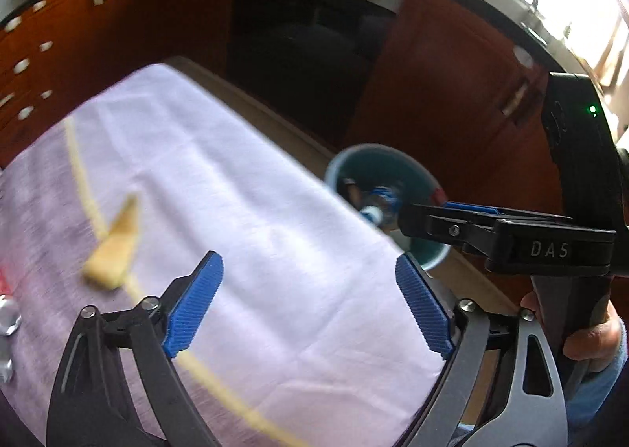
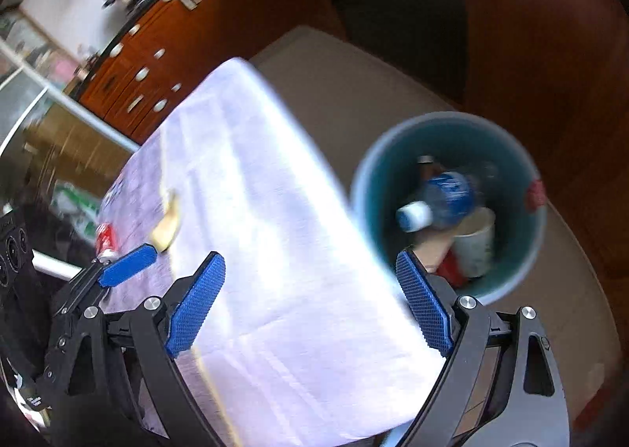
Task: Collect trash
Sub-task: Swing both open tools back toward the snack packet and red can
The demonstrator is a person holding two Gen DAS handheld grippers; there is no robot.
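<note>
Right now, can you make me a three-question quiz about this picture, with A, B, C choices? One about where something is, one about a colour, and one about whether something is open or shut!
1. Where is the bin?
A. On the table
B. On the floor beside the table
C. Inside the cupboard

2. What colour is the inside of the bin?
A. Teal green
B. Yellow
C. Pink

3. How are the jaws of the right gripper?
A. Shut on a cup
B. Shut on nothing
C. Open, holding nothing

Answers:
1 B: the bin stands below the edge of the white tablecloth, next to it.
2 A: its inner wall shows teal around the blue bottle and the paper cup.
3 C: the two blue pads stand wide apart, with only cloth seen behind them.
</note>
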